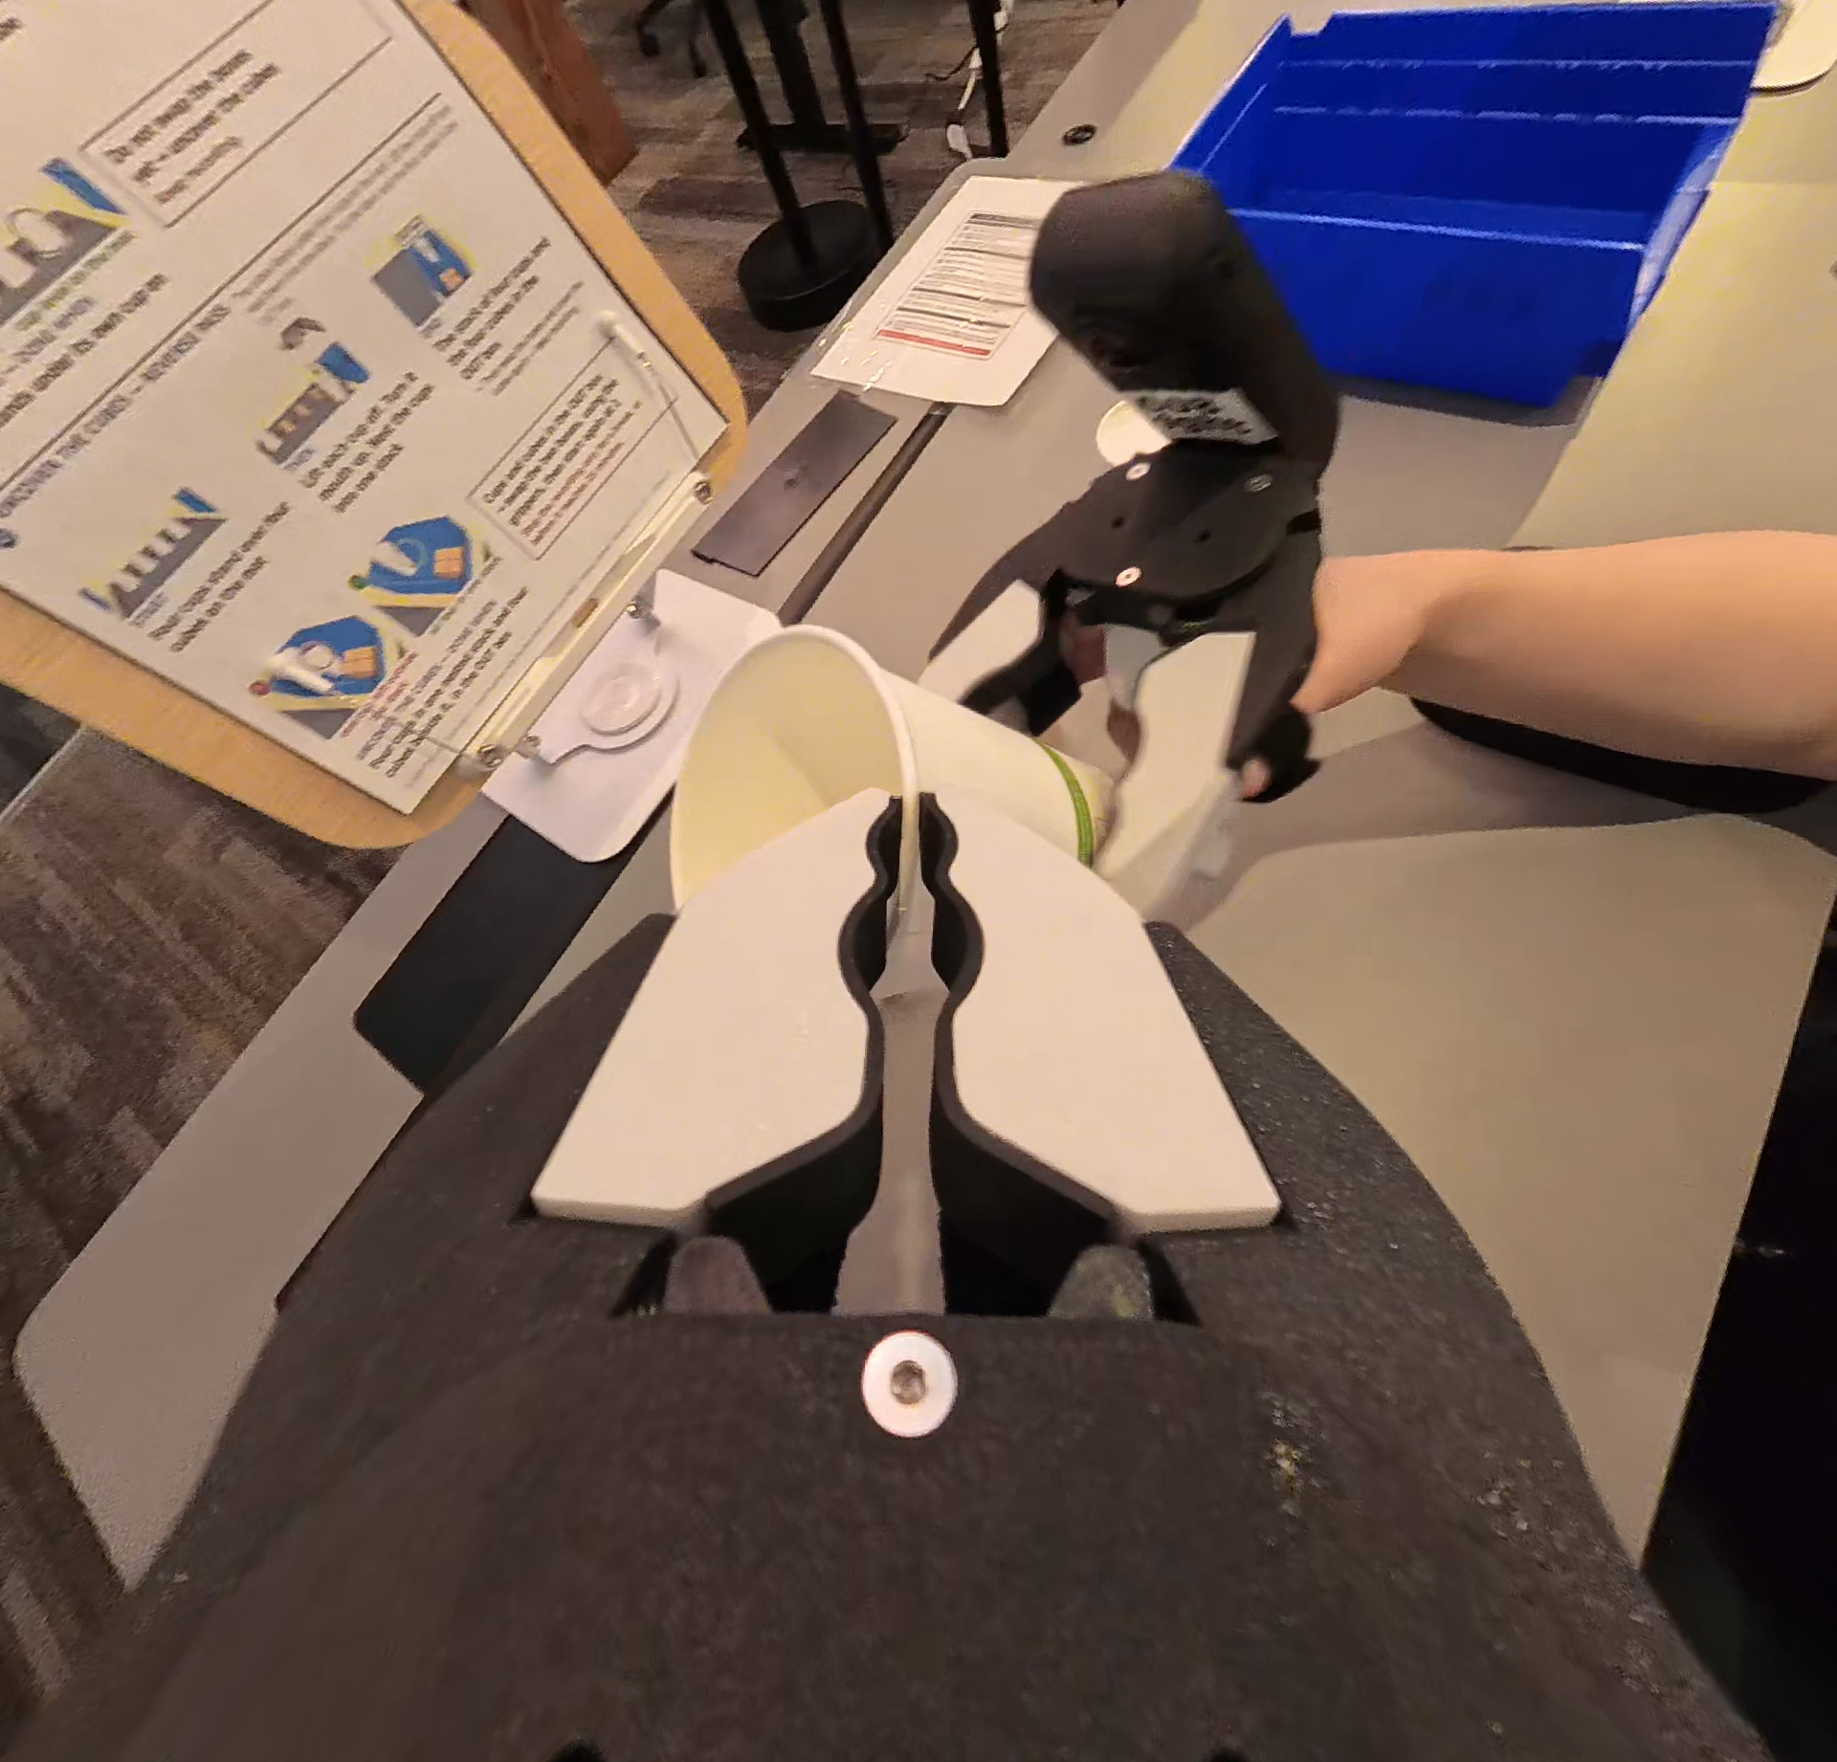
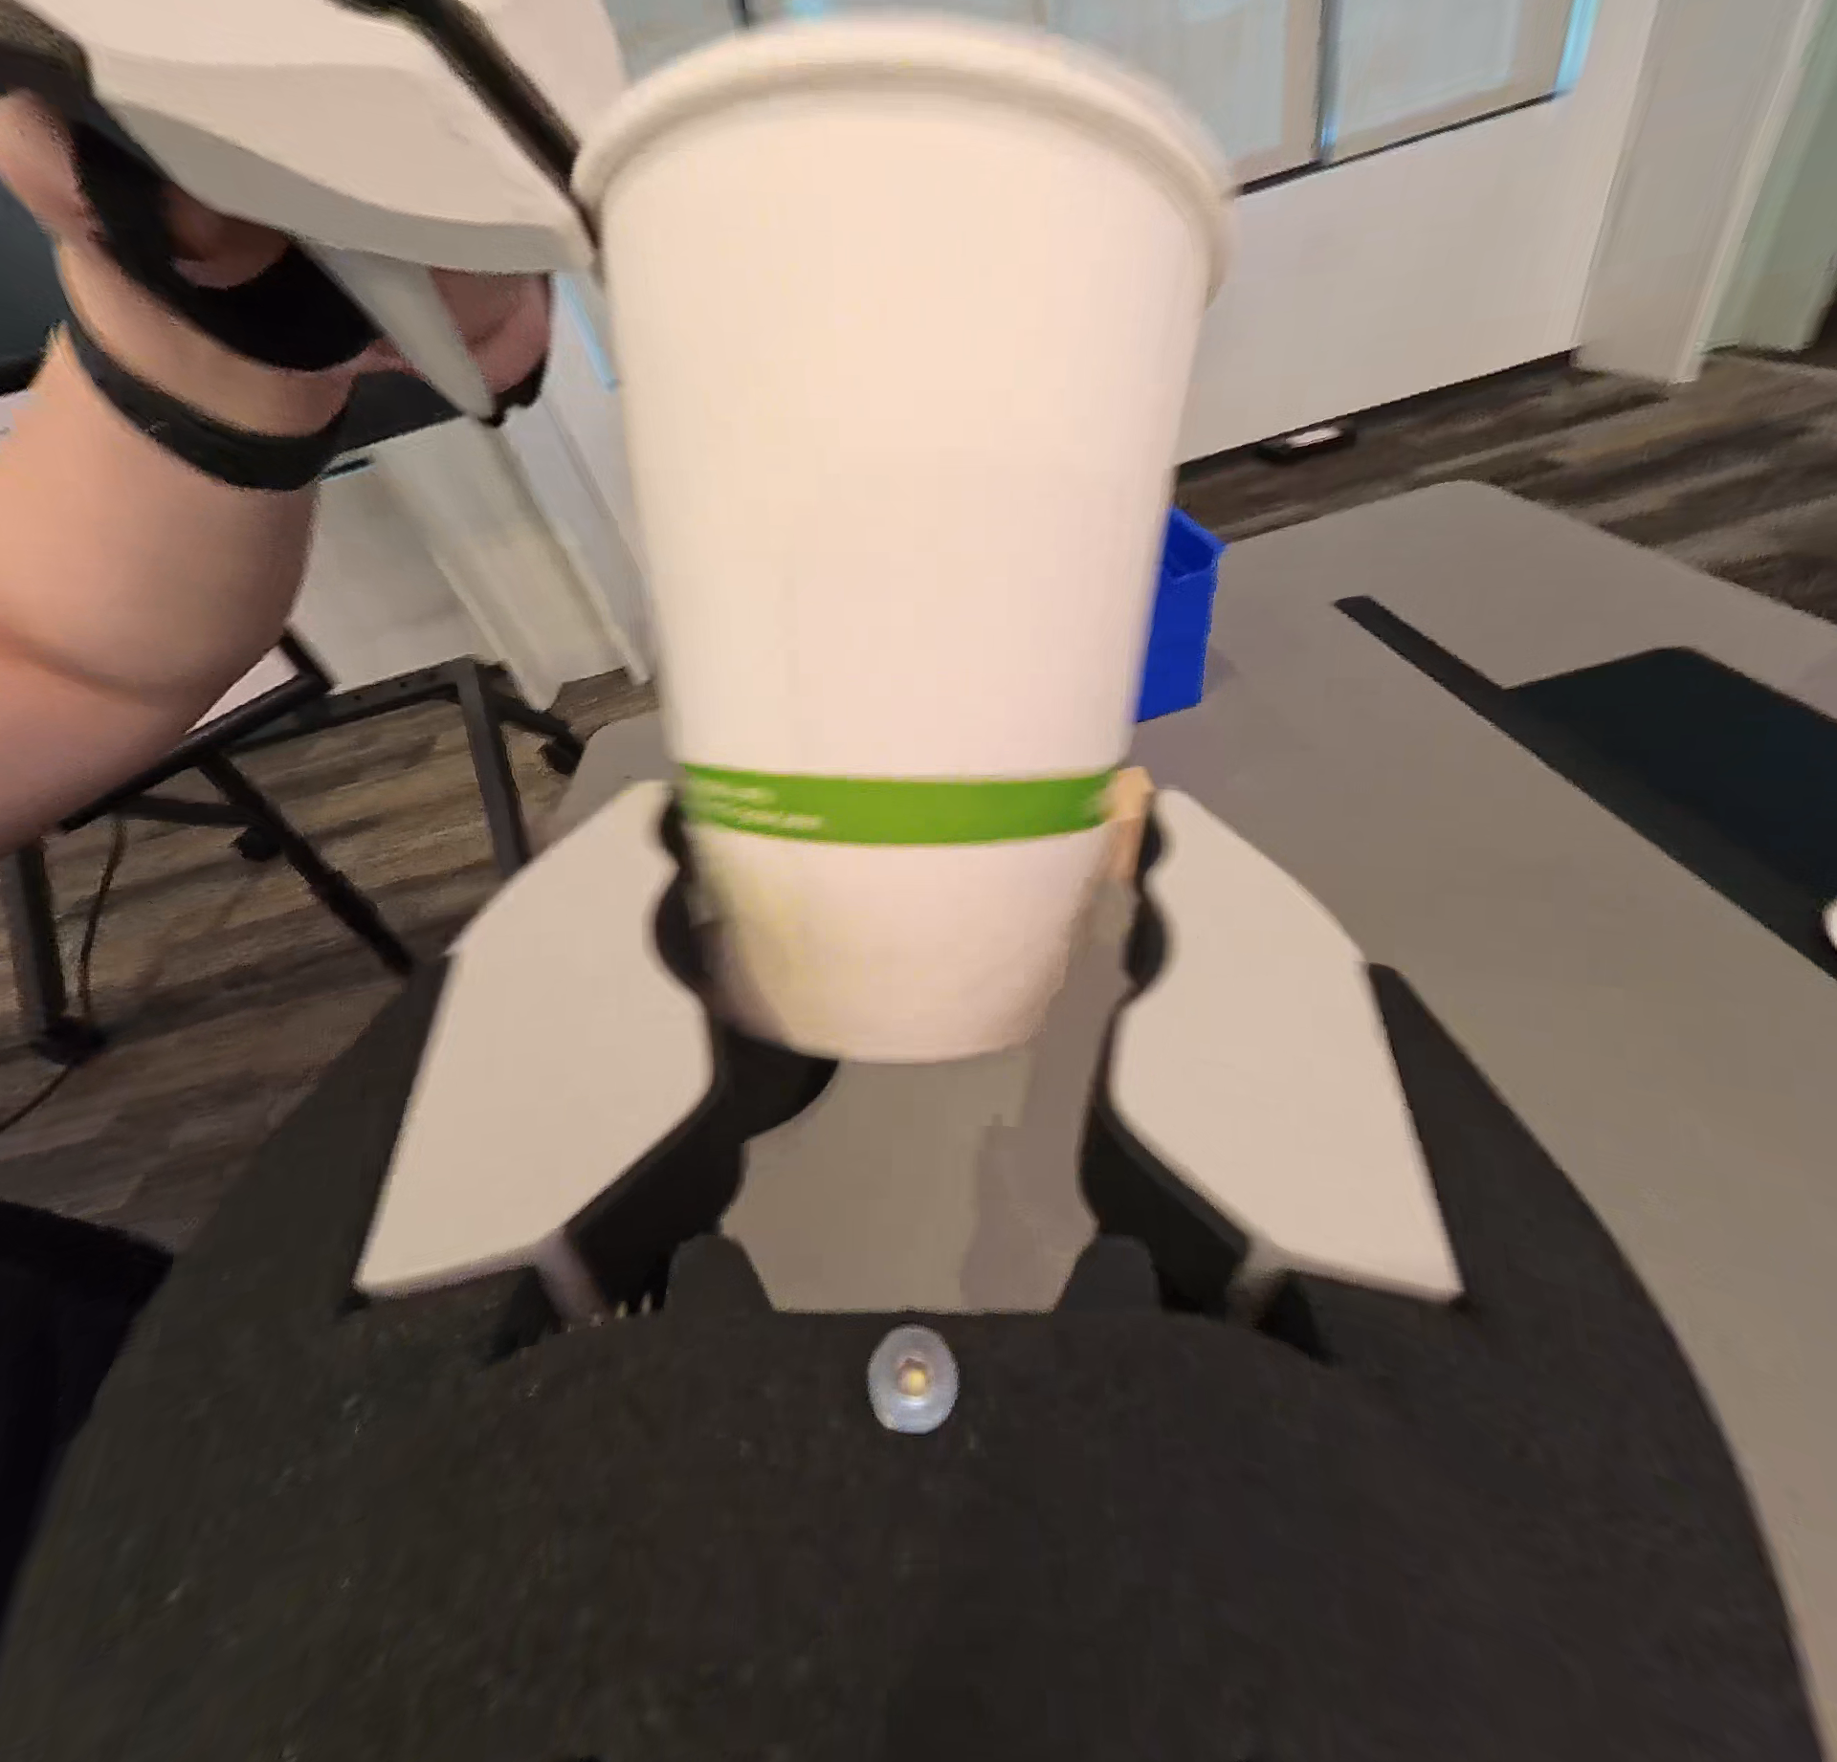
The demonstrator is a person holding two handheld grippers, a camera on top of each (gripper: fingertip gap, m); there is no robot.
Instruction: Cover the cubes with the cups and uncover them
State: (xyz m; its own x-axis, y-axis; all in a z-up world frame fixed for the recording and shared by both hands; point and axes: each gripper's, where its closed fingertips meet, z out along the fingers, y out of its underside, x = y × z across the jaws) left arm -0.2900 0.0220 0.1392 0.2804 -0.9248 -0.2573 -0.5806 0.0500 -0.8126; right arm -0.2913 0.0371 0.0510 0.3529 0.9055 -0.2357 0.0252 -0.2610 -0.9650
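A white paper cup [image 1: 785, 720] with a green band lies on its side in the air above the grey table [image 1: 1392, 1019]. My left gripper [image 1: 907, 800] is shut on its rim, pinching the wall between the fingertips. My right gripper [image 2: 919, 820] is closed around the same cup [image 2: 895, 472] near its base, at the green band [image 2: 895, 805]. The left gripper [image 2: 582, 214] shows at the rim in the right wrist view. A small tan piece [image 2: 1128, 820] peeks out beside the cup; I cannot tell whether it is a cube. Both views are motion-blurred.
A blue divided bin [image 1: 1471, 204] stands at the table's far right. An instruction board [image 1: 298, 373] leans at the left on a white stand. A printed sheet [image 1: 954, 293] lies near the far edge. A person's forearm [image 1: 1590, 651] reaches in from the right. A blue bin corner [image 2: 1183, 611] shows behind the cup.
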